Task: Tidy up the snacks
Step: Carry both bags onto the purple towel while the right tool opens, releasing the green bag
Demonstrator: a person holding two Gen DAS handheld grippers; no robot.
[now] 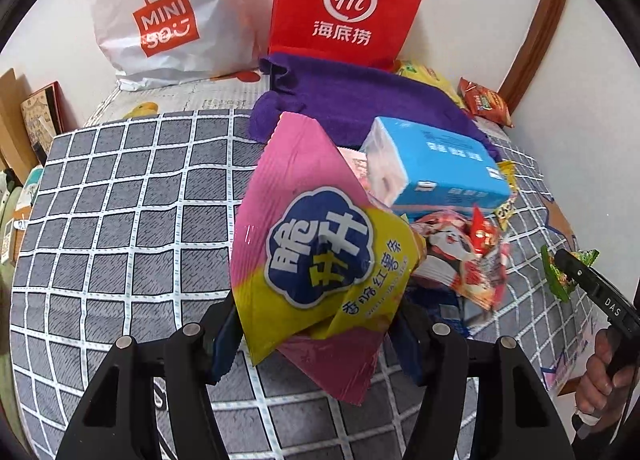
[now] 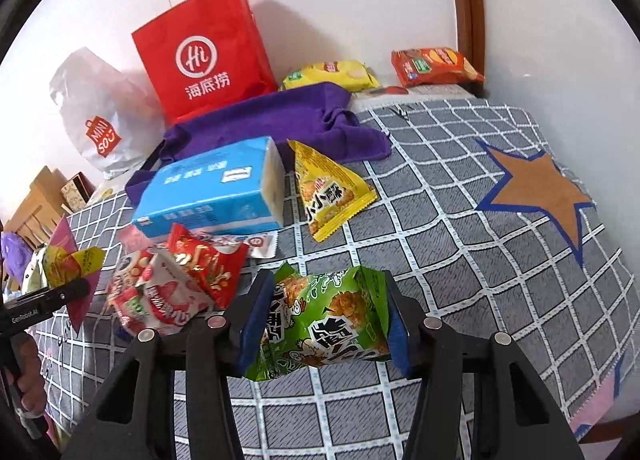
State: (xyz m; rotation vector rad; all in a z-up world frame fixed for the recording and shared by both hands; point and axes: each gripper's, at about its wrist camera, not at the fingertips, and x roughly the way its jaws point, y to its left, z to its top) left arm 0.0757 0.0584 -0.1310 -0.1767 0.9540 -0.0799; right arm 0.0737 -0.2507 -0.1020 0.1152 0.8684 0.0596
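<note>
Snacks are up off the checked bed cover — left gripper pinching the pink-and-yellow packet, right gripper pinching the green packet — likely lifted clear for sorting away from the heap by the blue tissue pack.

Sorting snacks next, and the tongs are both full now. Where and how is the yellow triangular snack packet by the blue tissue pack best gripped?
Probably the yellow triangular packet is best taken from above across its raised upper corner, near the purple cloth. It puffs up there like a pyramid, while the crimped lower edge lies flat on the checked cover.
</note>
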